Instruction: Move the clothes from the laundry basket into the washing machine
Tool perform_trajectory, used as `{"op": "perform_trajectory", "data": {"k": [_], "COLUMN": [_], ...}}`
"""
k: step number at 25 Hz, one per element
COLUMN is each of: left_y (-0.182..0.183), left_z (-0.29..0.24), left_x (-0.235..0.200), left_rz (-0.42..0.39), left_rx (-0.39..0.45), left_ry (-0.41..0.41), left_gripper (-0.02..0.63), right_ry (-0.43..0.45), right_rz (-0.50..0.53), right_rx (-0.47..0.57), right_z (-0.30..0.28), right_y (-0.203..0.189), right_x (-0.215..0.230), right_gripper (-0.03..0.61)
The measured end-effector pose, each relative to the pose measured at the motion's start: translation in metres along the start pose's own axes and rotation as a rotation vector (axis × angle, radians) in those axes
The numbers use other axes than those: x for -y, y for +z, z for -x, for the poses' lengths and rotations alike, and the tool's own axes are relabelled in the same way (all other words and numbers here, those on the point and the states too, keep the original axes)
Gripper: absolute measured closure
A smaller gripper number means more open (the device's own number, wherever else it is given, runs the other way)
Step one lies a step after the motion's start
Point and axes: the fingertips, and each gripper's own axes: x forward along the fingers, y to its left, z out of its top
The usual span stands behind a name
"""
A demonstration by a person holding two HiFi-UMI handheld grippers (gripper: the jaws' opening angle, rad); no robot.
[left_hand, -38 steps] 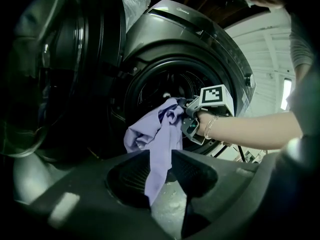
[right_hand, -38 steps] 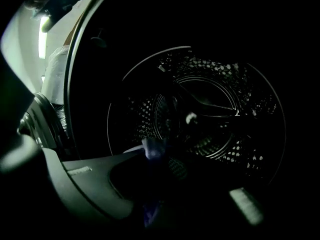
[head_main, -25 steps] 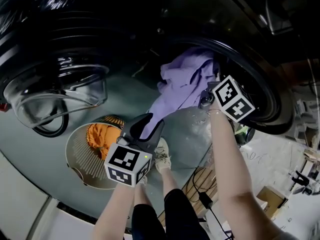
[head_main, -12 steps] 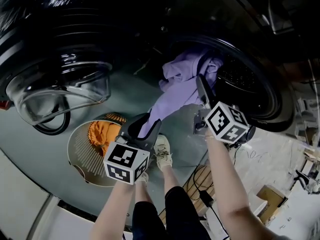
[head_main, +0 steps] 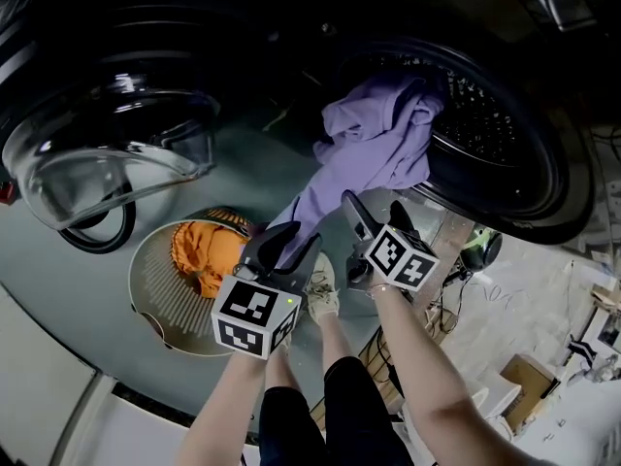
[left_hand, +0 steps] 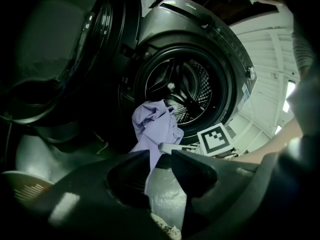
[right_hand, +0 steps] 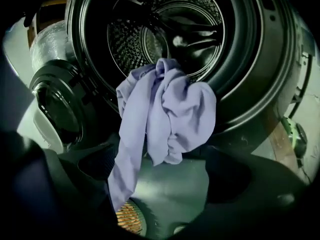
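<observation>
The left gripper [head_main: 294, 241] had its jaws pinched on the tail of a purple garment [head_main: 374, 134] draped over the washing machine [head_main: 529, 178] opening at far right, the right gripper [head_main: 372, 207] had just spread wide, empty, beside it, and orange clothing [head_main: 199, 260] lay in the basket [head_main: 155, 294] at near left.

A white laced sneaker [head_main: 318, 295] stood on the grey-green floor [head_main: 87, 294], and below it was a leg in black trousers [head_main: 361, 425]. Off to the right a cardboard box [head_main: 529, 381] sat on paler, scuffed ground, with thin dark cables [head_main: 441, 304] trailing nearby. In the left gripper view a white slatted wall [left_hand: 272, 54] rose at the right.
</observation>
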Motion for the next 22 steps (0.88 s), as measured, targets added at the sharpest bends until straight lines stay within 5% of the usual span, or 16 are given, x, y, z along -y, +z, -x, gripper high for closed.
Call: {"op": "perform_trajectory", "data": {"k": [14, 19, 22], "left_y": [-0.007, -0.01, -0.015], "left_z": [-0.022, -0.025, -0.024], "left_x": [0.002, 0.001, 0.002], "left_rz": [0.015, 0.03, 0.028], "left_rx": [0.023, 0.021, 0.008], "left_ry": [-0.007, -0.001, -0.001], "left_gripper": [0.495, 0.495, 0.495], "right_ry": [-0.043, -0.032, -0.02], "right_rz": [-0.005, 0.101, 0.121], "right_rx": [-0.03, -0.026, -0.01], "right_z": [-0.047, -0.054, -0.05], "right_y": [-0.007, 0.007, 0.016], "right_x": [0.035, 0.032, 0.026], "right_gripper": [-0.013, 0.199, 0.411]}}
